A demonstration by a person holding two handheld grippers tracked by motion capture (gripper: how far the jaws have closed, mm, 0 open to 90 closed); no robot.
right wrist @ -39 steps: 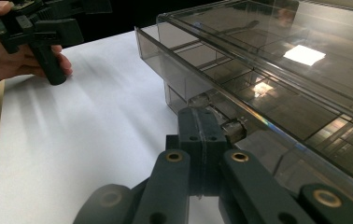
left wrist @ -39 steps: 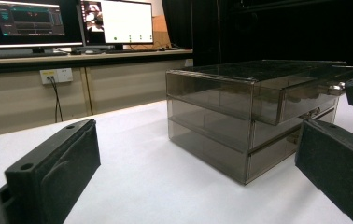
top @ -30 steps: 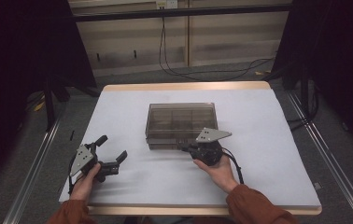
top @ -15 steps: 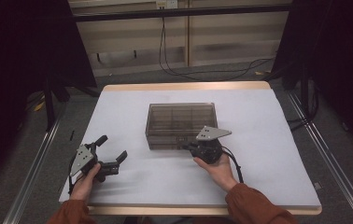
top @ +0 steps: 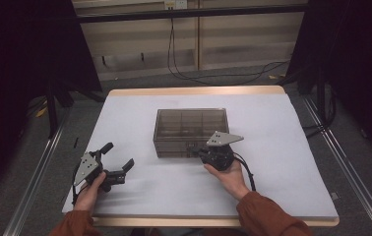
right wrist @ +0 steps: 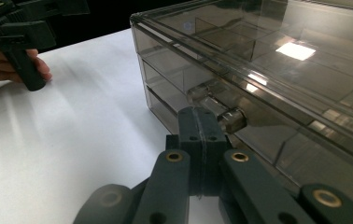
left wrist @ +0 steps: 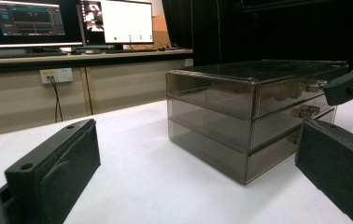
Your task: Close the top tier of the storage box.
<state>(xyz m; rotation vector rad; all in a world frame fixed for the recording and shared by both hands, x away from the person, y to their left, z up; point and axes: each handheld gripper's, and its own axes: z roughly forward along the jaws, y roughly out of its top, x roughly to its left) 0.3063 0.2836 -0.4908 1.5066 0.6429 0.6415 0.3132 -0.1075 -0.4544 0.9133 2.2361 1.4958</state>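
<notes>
A white table [top: 282,147] is carrying a smoky clear drawer box [top: 190,123] at its middle, three drawers stacked, the divided compartments looking empty; no readable writing on it. The right gripper [top: 194,151], jaws pressed together, is sitting at a drawer knob [right wrist: 233,119]. The left gripper [top: 121,160], jaws wide, is resting well apart.

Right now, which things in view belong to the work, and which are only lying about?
Part of the work:
- smoky clear drawer box
- its drawer knob, just at the tips of the shut right gripper
- left gripper, open, resting apart on the table

Only lying about:
- monitors on the far desk
- cables on the floor
</notes>
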